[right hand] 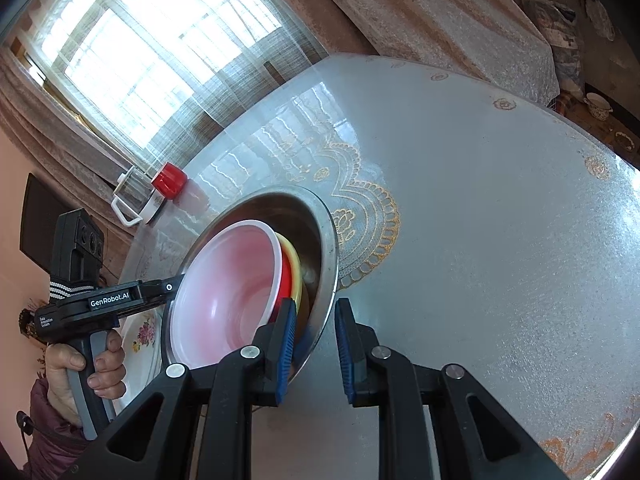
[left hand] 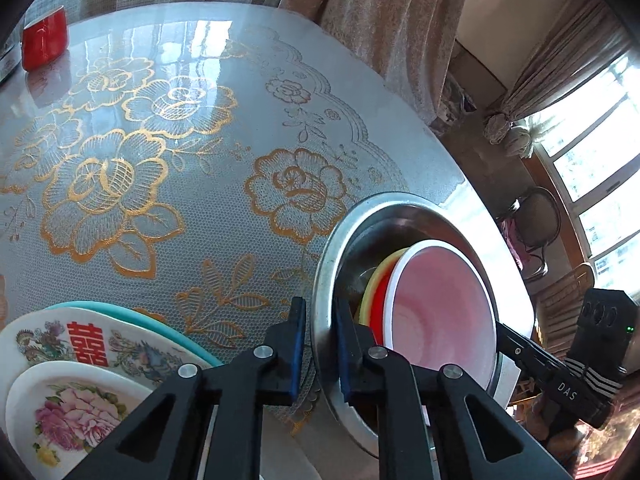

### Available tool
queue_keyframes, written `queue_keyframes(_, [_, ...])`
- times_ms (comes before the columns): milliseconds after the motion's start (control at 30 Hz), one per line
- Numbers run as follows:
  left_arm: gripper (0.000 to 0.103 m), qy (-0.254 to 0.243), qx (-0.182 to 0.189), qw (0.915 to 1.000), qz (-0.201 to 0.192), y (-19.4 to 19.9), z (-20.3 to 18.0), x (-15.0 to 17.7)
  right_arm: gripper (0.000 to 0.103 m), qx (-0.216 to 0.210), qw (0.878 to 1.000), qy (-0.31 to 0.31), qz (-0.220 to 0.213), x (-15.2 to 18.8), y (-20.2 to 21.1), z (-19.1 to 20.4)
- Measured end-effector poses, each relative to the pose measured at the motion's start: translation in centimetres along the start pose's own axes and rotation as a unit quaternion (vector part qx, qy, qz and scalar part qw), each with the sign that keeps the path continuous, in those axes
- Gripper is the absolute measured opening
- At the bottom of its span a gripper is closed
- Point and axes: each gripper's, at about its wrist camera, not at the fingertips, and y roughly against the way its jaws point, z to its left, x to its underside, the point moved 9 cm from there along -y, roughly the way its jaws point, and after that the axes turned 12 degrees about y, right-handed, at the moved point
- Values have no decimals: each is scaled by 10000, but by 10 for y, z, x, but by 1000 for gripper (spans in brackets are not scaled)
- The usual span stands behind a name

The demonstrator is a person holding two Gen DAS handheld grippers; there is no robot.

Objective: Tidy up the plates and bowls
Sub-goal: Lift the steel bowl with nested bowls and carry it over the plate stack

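A wide steel bowl (left hand: 332, 272) holds nested plastic bowls: a pink one with a white rim (left hand: 444, 312) on top, red and yellow ones under it. My left gripper (left hand: 318, 350) has its jaws on either side of the steel rim, with a small gap still showing. My right gripper (right hand: 316, 350) straddles the opposite side of the steel bowl's rim (right hand: 328, 248), its outer pad clear of the metal. The pink bowl (right hand: 224, 288) also shows in the right wrist view. A stack of flowered plates (left hand: 80, 364) over a teal plate lies at lower left.
The round table (left hand: 180, 160) has a glossy lace-patterned cover with gold flowers. A red cup (left hand: 44, 38) stands at its far edge, next to a clear jar (right hand: 134, 196) in the right wrist view. Curtains, windows and chairs lie beyond the table.
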Motion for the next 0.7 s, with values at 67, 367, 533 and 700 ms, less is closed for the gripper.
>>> queue_keyframes(67, [12,-267,-315,9989,-232,4,-5,5,20,45,9999,106,-26,0,0,2])
queue_keyframes(367, [15,-319,-713,9945,-701,16,-10,29,21,-136,9999,3,17,3,-1,0])
queue_keyframes(533, [16,-316,-760,9927,-879,25,-11,39,22,-49,10000,69,36,6,1,1])
queue_keyframes(700, [16,-382,-789,9908,-1033,31,-16,48,22,2,9999,132,44,11,6,1])
